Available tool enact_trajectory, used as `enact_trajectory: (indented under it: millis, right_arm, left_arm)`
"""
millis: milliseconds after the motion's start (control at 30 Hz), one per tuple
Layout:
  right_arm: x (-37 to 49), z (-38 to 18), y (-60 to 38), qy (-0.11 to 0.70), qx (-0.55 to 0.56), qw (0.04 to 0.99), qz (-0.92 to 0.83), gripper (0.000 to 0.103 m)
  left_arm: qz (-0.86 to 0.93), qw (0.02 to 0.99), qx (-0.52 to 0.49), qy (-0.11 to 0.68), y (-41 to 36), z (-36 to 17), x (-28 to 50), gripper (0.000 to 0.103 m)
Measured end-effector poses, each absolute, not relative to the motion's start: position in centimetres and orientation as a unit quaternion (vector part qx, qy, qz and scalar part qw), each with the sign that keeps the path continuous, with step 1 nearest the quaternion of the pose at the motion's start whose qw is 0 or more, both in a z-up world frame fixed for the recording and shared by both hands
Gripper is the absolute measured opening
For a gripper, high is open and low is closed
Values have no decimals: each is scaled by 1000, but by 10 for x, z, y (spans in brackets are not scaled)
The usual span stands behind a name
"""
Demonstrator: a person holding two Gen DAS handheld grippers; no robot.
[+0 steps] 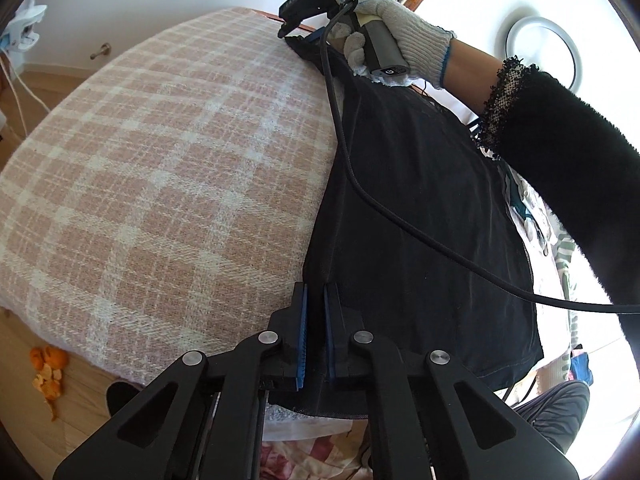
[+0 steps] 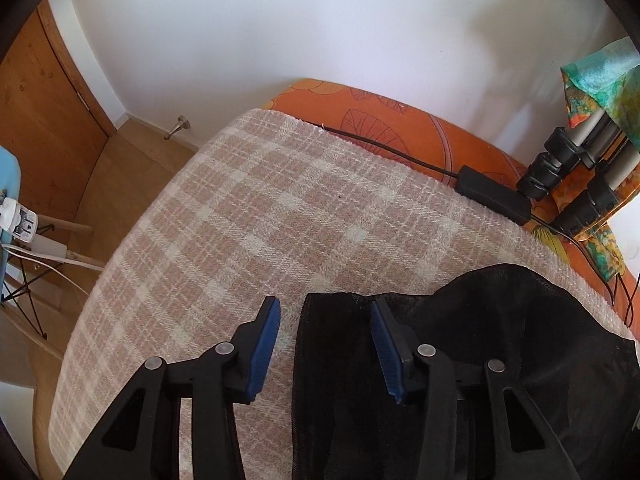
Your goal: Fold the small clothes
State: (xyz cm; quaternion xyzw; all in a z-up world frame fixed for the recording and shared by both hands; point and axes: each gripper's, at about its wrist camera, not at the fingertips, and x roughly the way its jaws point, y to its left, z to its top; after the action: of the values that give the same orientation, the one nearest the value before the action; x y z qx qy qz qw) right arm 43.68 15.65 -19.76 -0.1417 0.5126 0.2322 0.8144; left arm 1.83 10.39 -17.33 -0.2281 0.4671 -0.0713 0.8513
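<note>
1. The black garment [image 1: 420, 220] lies spread along the right side of the pink-and-cream checked blanket [image 1: 160, 180], which covers the bed.
2. Left gripper [image 1: 315, 304] is down at the garment's near edge, its blue pads [image 1: 303, 332] drawn together and clamped on a ridge of the dark fabric.
3. Right gripper [image 2: 324, 320] sits at the garment's far corner (seen from the left wrist camera, a white-gloved hand [image 1: 396, 32] grips its handle). Its jaws stand apart, straddling the corner: the left pad [image 2: 264, 348] is over bare blanket, the right pad [image 2: 386, 350] over black cloth. Neither presses on the fabric.
4. A black cable [image 1: 360, 184] trails from that gripper across the garment.
5. Beyond the blanket's far edge an orange patterned sheet [image 2: 400, 128] shows, with a black power brick [image 2: 492, 194] and its lead lying on it.
6. Containers? I can make out none here, so nothing to report inside any.
7. On the wooden floor [image 1: 24, 420] beside the bed, scraps of orange peel [image 1: 48, 372] lie scattered.
</note>
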Motion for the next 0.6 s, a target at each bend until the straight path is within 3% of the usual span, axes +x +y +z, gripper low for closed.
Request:
enact_trajectory:
  millis: [67, 133, 167, 600]
  right_arm:
    - [436, -200, 157, 500, -161, 820, 227, 31]
    - [434, -201, 157, 488, -185, 824, 221, 7]
    - [433, -200, 156, 486, -188, 825, 220, 2]
    - [433, -144, 83, 442, -73, 859, 246, 0]
  left_arm:
    - [-71, 851, -229, 467, 104, -173, 19, 5]
    - [-73, 850, -234, 466, 106, -173, 19, 5]
    - [-74, 849, -236, 467, 106, -173, 20, 5]
    - [-99, 858, -232, 447, 96, -159, 15, 2]
